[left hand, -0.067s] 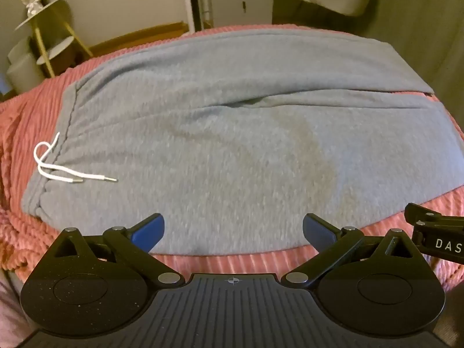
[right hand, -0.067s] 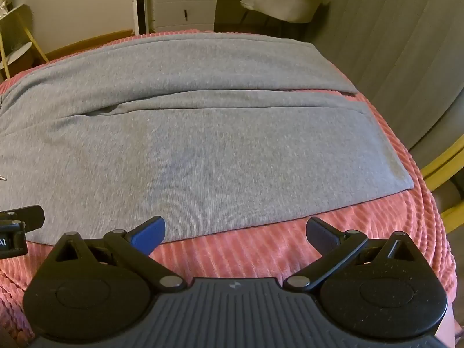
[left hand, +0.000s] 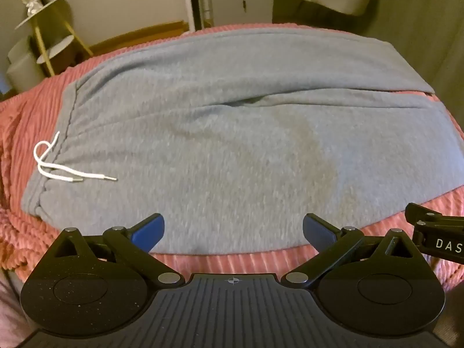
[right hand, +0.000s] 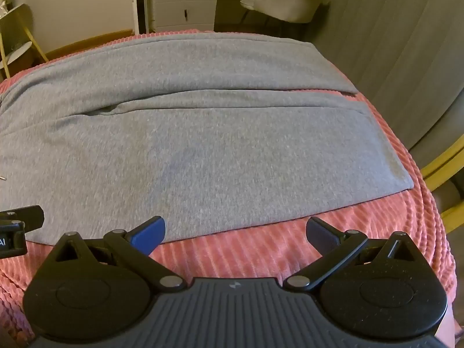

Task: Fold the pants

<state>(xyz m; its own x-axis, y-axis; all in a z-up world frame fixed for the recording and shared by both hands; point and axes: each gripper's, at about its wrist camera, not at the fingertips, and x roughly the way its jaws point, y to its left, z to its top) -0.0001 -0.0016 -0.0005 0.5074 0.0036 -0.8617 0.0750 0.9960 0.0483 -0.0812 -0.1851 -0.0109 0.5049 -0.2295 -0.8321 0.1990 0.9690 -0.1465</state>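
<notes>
Grey sweatpants (left hand: 232,145) lie flat across a pink ribbed blanket (left hand: 232,264), waistband to the left with a white drawstring (left hand: 58,171), legs running right to the cuffs (right hand: 385,156). The two legs lie side by side, a seam line between them (right hand: 232,101). My left gripper (left hand: 233,230) hovers open over the pants' near edge, nothing between its blue pads. My right gripper (right hand: 235,233) is open too, above the near edge of the near leg and the blanket. Each gripper's tip shows at the other view's side edge.
Beyond the bed stand a grey drawer unit (right hand: 185,7), a pale upholstered chair (right hand: 290,0) and a gold tiered stand (left hand: 49,37) at the left. A yellow frame (right hand: 443,168) sits off the bed's right side. A grey curtain (right hand: 391,43) hangs at right.
</notes>
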